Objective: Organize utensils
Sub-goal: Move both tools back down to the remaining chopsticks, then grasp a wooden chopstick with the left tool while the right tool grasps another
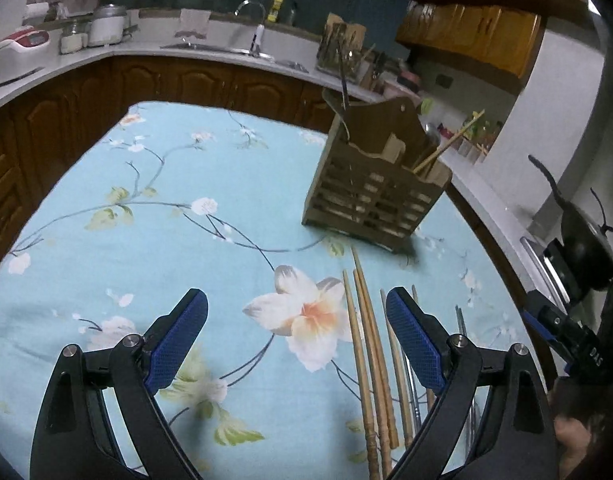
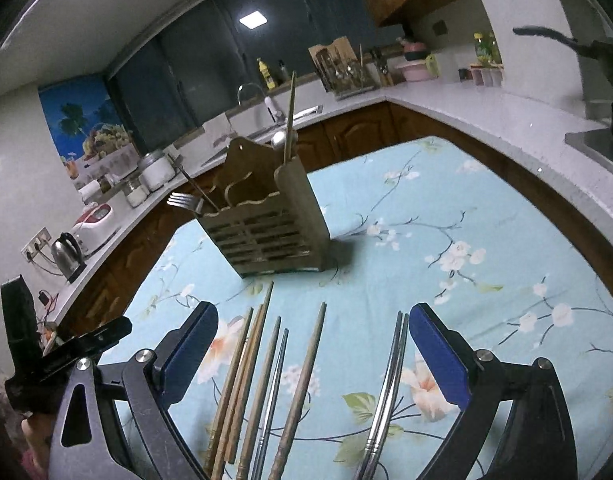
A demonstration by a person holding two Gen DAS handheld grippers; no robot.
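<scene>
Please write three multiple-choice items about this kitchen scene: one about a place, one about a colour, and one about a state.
1. Where do the loose chopsticks lie?
A. on the tablecloth, nearer the cameras than the wooden holder
B. inside the sink
C. on the kettle

2. Which colour are the gripper pads?
A. red
B. blue
C. yellow

3. In what state is the right gripper?
A. shut on a fork
B. shut on a chopstick
C. open, holding nothing

Key: 1 A, they rest on the floral tablecloth before the wooden holder; 2 B, the pads are blue; 3 C, its fingers stand wide apart.
</scene>
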